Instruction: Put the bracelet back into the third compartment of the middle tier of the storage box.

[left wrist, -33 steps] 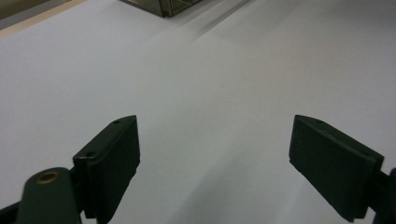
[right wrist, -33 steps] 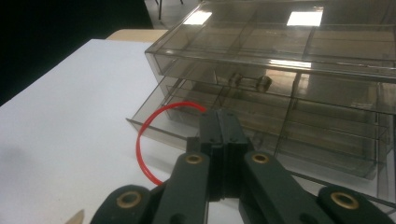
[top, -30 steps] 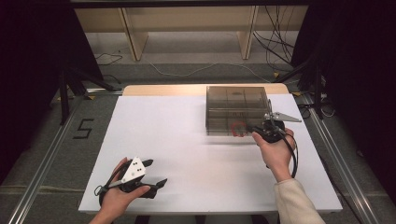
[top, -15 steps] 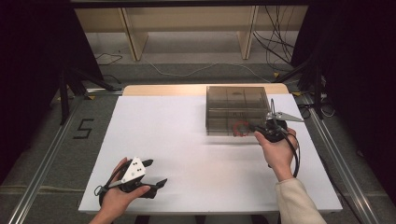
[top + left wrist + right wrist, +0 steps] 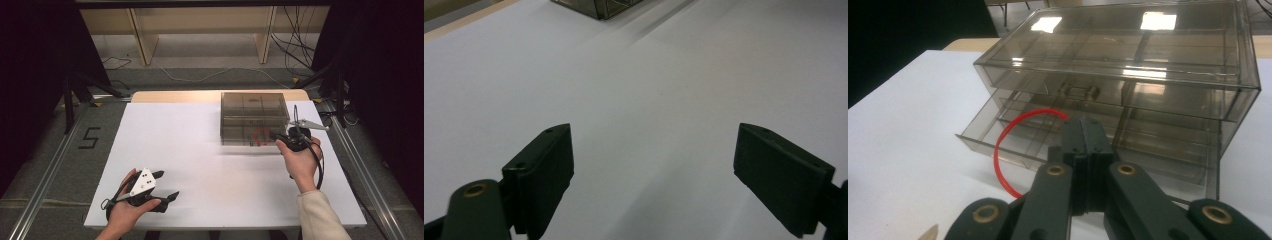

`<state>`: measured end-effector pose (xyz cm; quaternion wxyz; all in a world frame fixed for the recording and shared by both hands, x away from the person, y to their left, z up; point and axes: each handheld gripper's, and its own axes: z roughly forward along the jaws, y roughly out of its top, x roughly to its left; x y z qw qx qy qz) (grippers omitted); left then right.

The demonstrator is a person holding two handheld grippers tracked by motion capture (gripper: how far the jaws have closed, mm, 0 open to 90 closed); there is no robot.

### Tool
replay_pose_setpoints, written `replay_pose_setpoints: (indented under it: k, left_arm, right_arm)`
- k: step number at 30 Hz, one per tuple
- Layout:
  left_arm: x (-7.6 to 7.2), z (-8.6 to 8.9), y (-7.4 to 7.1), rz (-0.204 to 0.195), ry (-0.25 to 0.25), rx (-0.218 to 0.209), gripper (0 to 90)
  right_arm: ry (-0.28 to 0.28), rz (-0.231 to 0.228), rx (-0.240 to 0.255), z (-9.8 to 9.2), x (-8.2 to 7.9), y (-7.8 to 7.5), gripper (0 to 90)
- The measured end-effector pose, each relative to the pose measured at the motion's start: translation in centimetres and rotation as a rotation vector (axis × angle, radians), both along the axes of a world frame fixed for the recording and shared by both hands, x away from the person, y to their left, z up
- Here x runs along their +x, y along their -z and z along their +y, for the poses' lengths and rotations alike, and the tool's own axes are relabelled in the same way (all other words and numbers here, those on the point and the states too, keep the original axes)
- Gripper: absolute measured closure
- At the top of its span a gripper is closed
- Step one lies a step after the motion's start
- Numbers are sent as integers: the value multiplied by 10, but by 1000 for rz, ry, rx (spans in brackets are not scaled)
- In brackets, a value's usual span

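Note:
A smoky clear drawer box (image 5: 252, 111) stands at the back right of the white table top (image 5: 195, 145). Its lower drawer (image 5: 979, 132) is pulled partway out and sags toward the table. My right gripper (image 5: 274, 134) (image 5: 1083, 124) is just in front of that drawer, shut on a thin red loop (image 5: 999, 150) (image 5: 260, 136) that curves out to the left over the drawer front. My left gripper (image 5: 169, 184) (image 5: 654, 170) rests at the table's near left corner, held by a hand, with its jaws wide apart and nothing between them.
The box's upper drawer (image 5: 1128, 55) is closed, and its inner dividers show through the walls. Metal rails (image 5: 55, 170) run along both sides of the table. A wooden shelf frame (image 5: 200, 20) and cables (image 5: 295, 35) lie beyond the far edge.
My right gripper with the red loop has shifted slightly toward the box's open drawer. The left gripper has stayed where it was.

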<state>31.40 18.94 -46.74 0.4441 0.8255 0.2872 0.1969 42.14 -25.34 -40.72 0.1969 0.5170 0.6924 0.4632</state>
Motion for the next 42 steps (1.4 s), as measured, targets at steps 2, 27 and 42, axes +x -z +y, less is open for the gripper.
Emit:
replay_pose_setpoints:
  k: [2,27,42]
  left_arm:
    - [0,0,0,0,0,-1,161]
    - [0,0,0,-2,0,-3,161]
    - [0,0,0,-3,0,-5,162]
  right_arm:
    - [2,2,1,-1,0,0,900]
    - [48,1,5,-16,6,3,900]
    - [80,1,-11,-26,9,5,900]
